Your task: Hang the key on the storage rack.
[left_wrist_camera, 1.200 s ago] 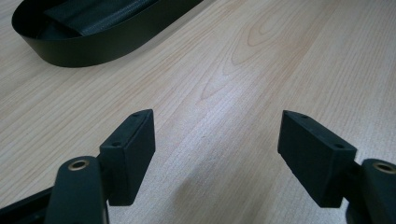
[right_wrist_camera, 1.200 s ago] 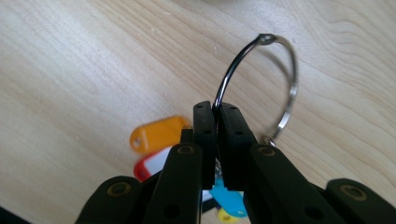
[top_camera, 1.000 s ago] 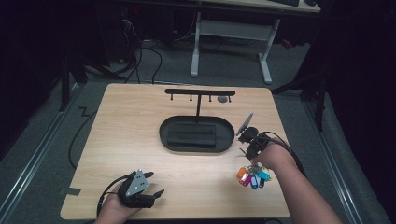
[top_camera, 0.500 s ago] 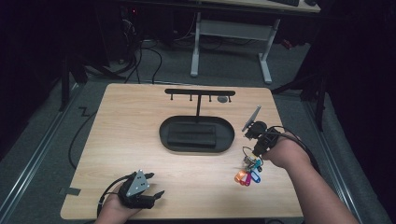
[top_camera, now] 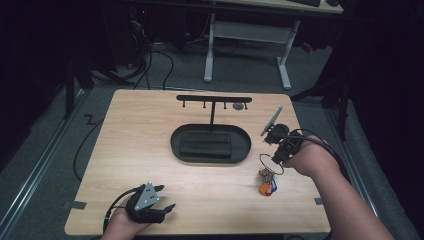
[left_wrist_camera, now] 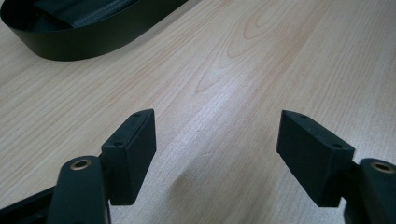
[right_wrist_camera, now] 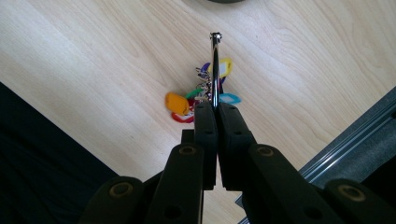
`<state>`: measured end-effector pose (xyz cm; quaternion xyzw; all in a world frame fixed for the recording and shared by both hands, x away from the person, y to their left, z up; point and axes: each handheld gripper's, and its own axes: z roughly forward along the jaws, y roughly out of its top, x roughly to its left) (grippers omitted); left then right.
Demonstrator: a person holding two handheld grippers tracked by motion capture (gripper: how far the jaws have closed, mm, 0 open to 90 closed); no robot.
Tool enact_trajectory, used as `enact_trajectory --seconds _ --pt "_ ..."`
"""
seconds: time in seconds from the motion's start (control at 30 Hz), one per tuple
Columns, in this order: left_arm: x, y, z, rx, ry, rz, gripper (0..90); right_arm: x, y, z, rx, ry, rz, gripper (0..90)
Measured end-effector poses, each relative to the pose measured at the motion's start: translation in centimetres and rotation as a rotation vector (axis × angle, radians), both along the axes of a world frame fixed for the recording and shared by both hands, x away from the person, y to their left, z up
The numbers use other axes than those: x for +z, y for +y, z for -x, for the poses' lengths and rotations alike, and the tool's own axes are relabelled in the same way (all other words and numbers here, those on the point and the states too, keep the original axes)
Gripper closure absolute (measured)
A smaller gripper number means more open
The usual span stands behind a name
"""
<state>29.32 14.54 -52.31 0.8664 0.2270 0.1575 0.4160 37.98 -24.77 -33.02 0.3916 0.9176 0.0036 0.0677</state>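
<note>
Left gripper [top_camera: 161, 197] parked at the near-left table edge, jaws spread wide over bare wood, holding nothing. It's well apart from the action.

Right gripper [top_camera: 275, 158] at mid-right: jaws pinched tight on the key ring [right_wrist_camera: 215, 65], gripped edge-on so the ring's plane runs straight out along the jaw line. Coloured key tags [top_camera: 267, 186] hang below it, bunched just above or on the table [top_camera: 140, 150] on the near side of the gripper; can't tell if they still touch.

Farther back and to the left: the black oval tray [top_camera: 180, 149], then the hook rack [top_camera: 214, 99] rising behind it. Judgement: if the ring goes on a hook, it lies up, left and away from the right jaws. Right hand is clearly nearer, and the ring needs turning to face a peg.
</note>
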Motion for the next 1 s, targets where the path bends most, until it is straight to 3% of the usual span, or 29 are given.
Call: enact_trajectory --seconds 0.37,0.7,0.97,1.0 --pt "0.0 0.0 -0.1 -0.002 0.003 0.014 27.4 3.3 0.3 -0.2 -0.008 -0.023 -0.03 87.9" --pt "0.1 0.1 -0.2 0.001 0.004 0.026 26.8 3.9 0.9 -1.0 0.003 -0.033 -0.023 88.0" --pt "0.1 0.2 -0.2 0.0 0.004 0.025 26.9 4.7 1.1 -2.2 -0.034 -0.039 -0.038 88.0" --pt "0.1 0.2 -0.2 -0.001 0.004 0.024 26.9 4.7 1.1 -2.5 -0.014 -0.042 -0.039 88.0"
